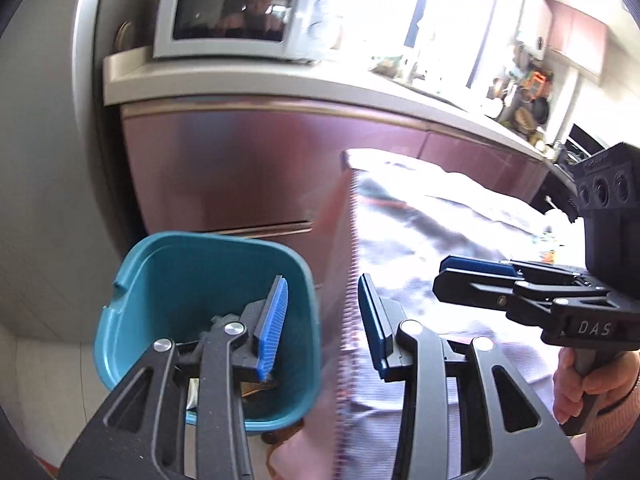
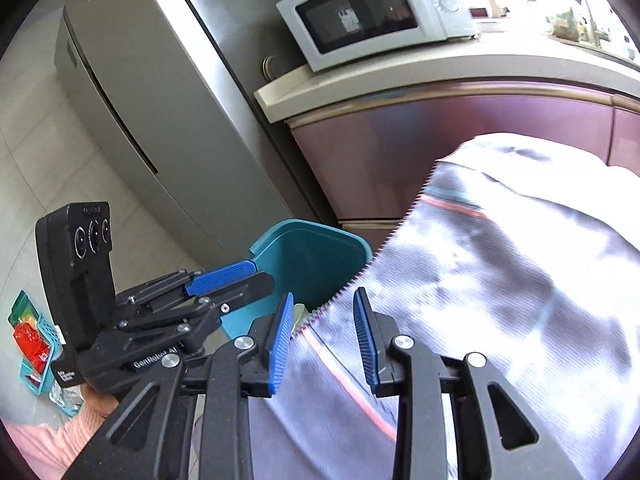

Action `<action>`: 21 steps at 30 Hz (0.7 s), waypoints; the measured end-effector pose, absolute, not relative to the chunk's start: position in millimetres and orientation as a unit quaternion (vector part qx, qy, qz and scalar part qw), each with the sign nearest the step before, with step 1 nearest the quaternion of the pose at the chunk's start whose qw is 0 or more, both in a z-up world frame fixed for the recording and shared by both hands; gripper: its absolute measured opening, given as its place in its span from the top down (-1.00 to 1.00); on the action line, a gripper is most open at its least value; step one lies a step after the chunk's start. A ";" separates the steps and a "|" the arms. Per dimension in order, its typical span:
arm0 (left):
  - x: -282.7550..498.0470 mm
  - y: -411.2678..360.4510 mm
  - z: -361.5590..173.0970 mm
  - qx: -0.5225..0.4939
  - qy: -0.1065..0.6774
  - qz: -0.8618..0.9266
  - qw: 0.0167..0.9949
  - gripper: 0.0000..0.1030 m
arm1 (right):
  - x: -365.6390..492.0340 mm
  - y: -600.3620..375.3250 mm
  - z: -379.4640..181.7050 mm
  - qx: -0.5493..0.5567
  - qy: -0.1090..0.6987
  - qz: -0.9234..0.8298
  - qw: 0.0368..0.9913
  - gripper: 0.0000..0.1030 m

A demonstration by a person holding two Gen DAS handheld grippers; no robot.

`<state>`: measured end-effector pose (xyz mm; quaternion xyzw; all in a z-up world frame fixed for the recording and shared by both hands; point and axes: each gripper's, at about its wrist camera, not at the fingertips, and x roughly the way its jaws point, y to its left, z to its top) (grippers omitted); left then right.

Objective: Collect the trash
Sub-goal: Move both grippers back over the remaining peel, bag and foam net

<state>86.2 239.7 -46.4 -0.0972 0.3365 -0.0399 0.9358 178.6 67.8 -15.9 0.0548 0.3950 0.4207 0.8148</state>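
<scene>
The large silvery foil bag with a serrated, red-striped edge (image 2: 500, 280) stands upright just right of the teal square plastic bin (image 1: 160, 280), its long serrated edge running from near to far between the two grippers. The left gripper (image 1: 322, 320) has its jaws apart with nothing pressed between the blue pads; the bag's edge passes through the gap in that view, but contact cannot be told. The right gripper (image 2: 322, 340) likewise stands with jaws apart, astride the same edge lower down. The bin, already holding some scraps, lies to the left of both, nearer the left gripper. Any move of the bag into the bin would likely go leftward, over the bin's right rim.
</scene>
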 end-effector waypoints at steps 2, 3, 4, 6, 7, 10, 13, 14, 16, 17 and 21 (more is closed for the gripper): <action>79.2 227.8 -37.2 -0.095 0.326 -0.060 0.938 0.25 | 170.4 47.6 -12.7 0.060 0.386 0.412 0.823 0.44; 78.7 219.8 -33.6 -0.093 0.324 -0.069 0.939 0.25 | 166.3 36.6 -11.0 0.063 0.381 0.406 0.828 0.44; 78.9 210.2 -28.7 -0.091 0.322 -0.079 0.939 0.25 | 161.5 23.3 -9.3 0.066 0.376 0.399 0.833 0.44; 78.1 190.8 -21.6 -0.087 0.320 -0.101 0.938 0.25 | 153.6 1.3 -7.3 0.069 0.368 0.381 0.845 0.43; 78.1 180.2 -19.5 -0.082 0.319 -0.111 0.937 0.25 | 151.0 -9.1 -7.0 0.071 0.365 0.373 0.850 0.43; 80.9 146.3 -14.8 -0.068 0.321 -0.143 0.934 0.22 | 141.3 -48.6 -6.0 0.076 0.357 0.338 0.867 0.38; 85.8 112.0 -15.1 -0.057 0.327 -0.175 0.927 0.21 | 138.3 -90.0 -7.6 0.085 0.351 0.301 0.883 0.35; 87.4 99.2 -16.6 -0.052 0.329 -0.184 0.925 0.20 | 137.0 -103.7 -8.1 0.088 0.349 0.289 0.887 0.34; 94.1 77.7 -17.5 -0.044 0.334 -0.202 0.920 0.17 | 135.2 -132.9 -10.0 0.096 0.344 0.257 0.898 0.30; 97.4 66.8 -18.2 -0.041 0.338 -0.211 0.916 0.17 | 136.2 -146.1 -11.3 0.101 0.343 0.242 0.902 0.27; 114.4 29.8 -22.7 -0.022 0.351 -0.238 0.905 0.17 | 134.6 -196.2 -17.0 0.113 0.337 0.182 0.917 0.23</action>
